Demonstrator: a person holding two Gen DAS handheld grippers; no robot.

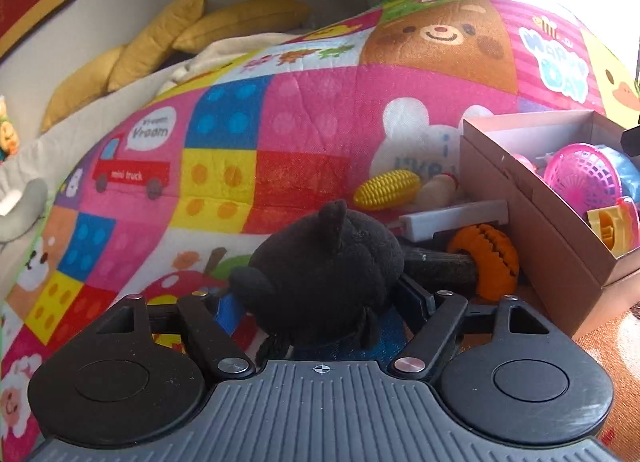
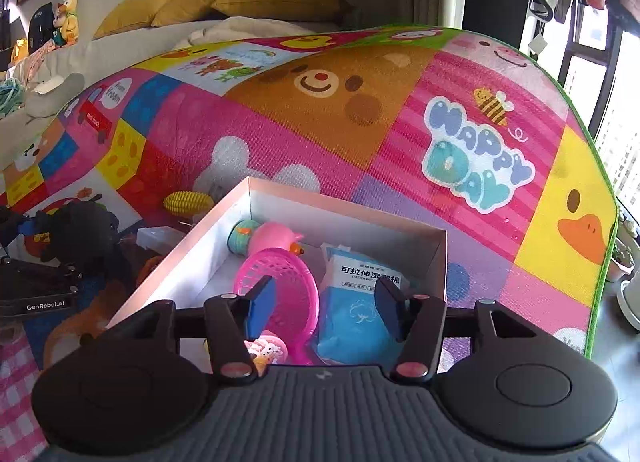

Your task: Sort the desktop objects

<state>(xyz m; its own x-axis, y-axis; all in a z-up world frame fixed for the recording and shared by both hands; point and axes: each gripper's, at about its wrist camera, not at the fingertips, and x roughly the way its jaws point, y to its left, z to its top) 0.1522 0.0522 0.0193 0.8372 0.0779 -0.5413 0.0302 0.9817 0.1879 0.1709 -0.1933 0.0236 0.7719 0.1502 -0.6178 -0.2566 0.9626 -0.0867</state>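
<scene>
On the colourful play mat [image 1: 312,110], the cardboard box [image 1: 532,198] serves as the landmark for everything else. Left of the box, the left gripper [image 1: 320,302] has a black plush toy [image 1: 324,274] sitting between its fingers, which press against the toy's sides and pinch it; the toy is at the mat's near part, well clear of the box. Between the plush and the box lie an orange ridged ball [image 1: 490,258] on a dark handle-like bar [image 1: 436,266], and a white rectangular piece [image 1: 452,218] close against the box's outer wall. A little farther from the box's left corner rest a yellow toy corn cob [image 1: 386,186] and a cream bowling-pin-shaped toy [image 1: 436,186]. Over the box's near end, the right gripper [image 2: 324,306] hangs with its blue pads [image 2: 260,306] apart and nothing between them. Inside the box lie a pink plastic basket [image 2: 288,282], a blue packet of wipes [image 2: 360,302] beside it, a pink toy pig [image 2: 276,236] toward the far wall and a green cylinder [image 2: 242,234] next to it. Yellow cushions [image 2: 276,2] are beyond the mat, far from the box.
</scene>
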